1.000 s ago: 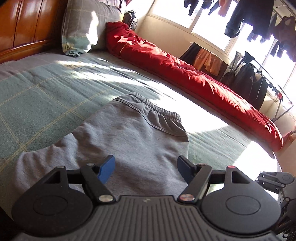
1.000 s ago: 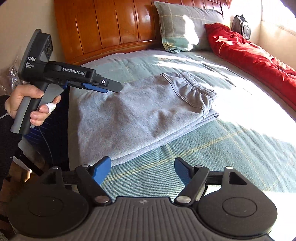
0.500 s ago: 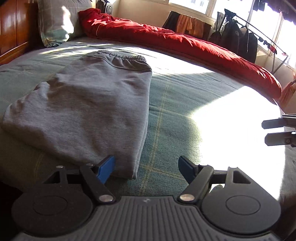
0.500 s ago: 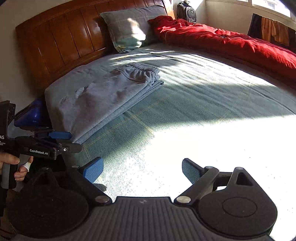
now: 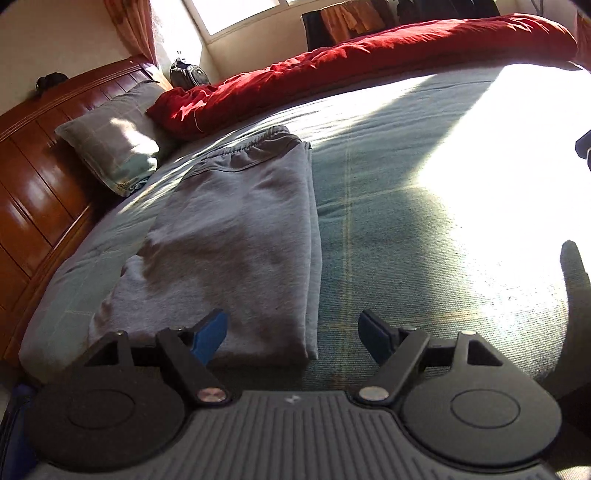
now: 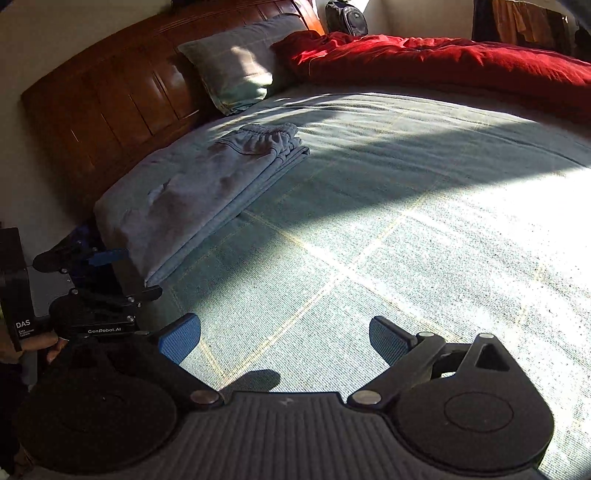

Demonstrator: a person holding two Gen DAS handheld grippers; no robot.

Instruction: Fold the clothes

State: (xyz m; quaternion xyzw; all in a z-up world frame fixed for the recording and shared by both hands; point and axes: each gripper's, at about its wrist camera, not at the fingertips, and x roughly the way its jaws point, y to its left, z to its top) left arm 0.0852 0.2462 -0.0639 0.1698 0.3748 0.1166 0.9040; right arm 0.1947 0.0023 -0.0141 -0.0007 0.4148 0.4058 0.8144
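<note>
Grey sweatpants (image 5: pixel 240 236) lie folded lengthwise on the bed, with the elastic waistband at the far end by the pillow. My left gripper (image 5: pixel 291 332) is open at their near end. The folded hem lies low between its blue pads (image 5: pixel 208 334), and neither pad presses on it. In the right wrist view the sweatpants (image 6: pixel 207 192) are at the left, with the left gripper (image 6: pixel 127 273) at their near corner by the bed's edge. My right gripper (image 6: pixel 284 336) hovers over bare bed cover to the right of the pants. Its jaws are opening, with nothing between them.
A green plaid bed cover (image 6: pixel 369 221) spreads under everything, sunlit at the right. A rolled red duvet (image 6: pixel 443 62) runs along the far side. A pillow (image 6: pixel 236 70) leans on the wooden headboard (image 6: pixel 110 103), with a backpack (image 6: pixel 345 16) behind it. A hand (image 6: pixel 37 347) holds the left gripper's handle.
The left gripper has drawn back from above the sweatpants to their near hem and rolled. The right gripper has swung right, away from the pants, over bare bed cover, and its jaws have widened.
</note>
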